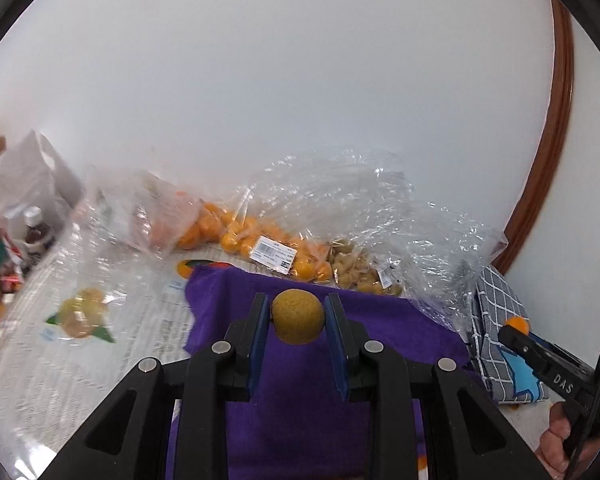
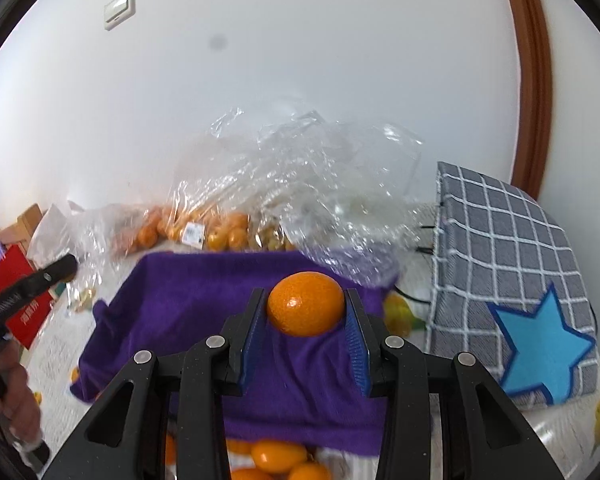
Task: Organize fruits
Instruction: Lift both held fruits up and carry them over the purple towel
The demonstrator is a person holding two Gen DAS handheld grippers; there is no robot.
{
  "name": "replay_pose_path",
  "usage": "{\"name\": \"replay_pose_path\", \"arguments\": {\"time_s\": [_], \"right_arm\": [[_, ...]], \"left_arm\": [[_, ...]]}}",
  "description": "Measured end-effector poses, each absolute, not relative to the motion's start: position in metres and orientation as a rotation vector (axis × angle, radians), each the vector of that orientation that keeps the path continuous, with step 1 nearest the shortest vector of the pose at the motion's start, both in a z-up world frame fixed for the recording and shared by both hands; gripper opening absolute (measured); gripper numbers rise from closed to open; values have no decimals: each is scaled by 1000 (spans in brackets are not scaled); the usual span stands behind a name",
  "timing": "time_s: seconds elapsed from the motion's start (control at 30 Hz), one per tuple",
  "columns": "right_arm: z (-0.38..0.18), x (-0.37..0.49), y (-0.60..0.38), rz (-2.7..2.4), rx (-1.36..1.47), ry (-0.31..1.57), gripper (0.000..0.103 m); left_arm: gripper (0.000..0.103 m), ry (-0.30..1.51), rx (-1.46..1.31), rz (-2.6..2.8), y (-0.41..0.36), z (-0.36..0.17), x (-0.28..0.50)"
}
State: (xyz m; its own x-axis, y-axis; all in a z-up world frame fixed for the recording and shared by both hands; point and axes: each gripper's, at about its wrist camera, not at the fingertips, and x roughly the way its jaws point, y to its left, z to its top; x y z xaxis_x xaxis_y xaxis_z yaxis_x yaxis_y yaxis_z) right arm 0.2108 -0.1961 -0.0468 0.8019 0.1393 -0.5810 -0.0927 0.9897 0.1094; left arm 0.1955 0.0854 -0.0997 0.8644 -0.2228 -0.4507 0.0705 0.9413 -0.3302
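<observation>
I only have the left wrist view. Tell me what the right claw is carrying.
Observer: The right claw is shut on an orange fruit, held above the purple cloth.
Operator: Report what lies below it, near the camera.
Observer: More loose orange fruits lie at the near edge of the cloth, under the claw's body.
Operator: Describe that checked thing on my right.
Observer: It is a grey checked bag with a blue star on its side, standing right of the cloth.
Operator: Say what is on the wall.
Observer: A white light switch, upper left.
</observation>
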Motion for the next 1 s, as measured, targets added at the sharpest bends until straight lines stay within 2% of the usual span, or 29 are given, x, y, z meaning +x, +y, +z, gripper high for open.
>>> {"name": "replay_pose_path", "arguments": {"time_s": [0.4,1.0], "right_arm": [[-94,235,-192,135,40,706,38],[-130,249,-201,106,45,833,38]], "left_arm": [[27,629,-305,-144,85,-155,216],[27,743,-327,-140,84,-171,230]]}}
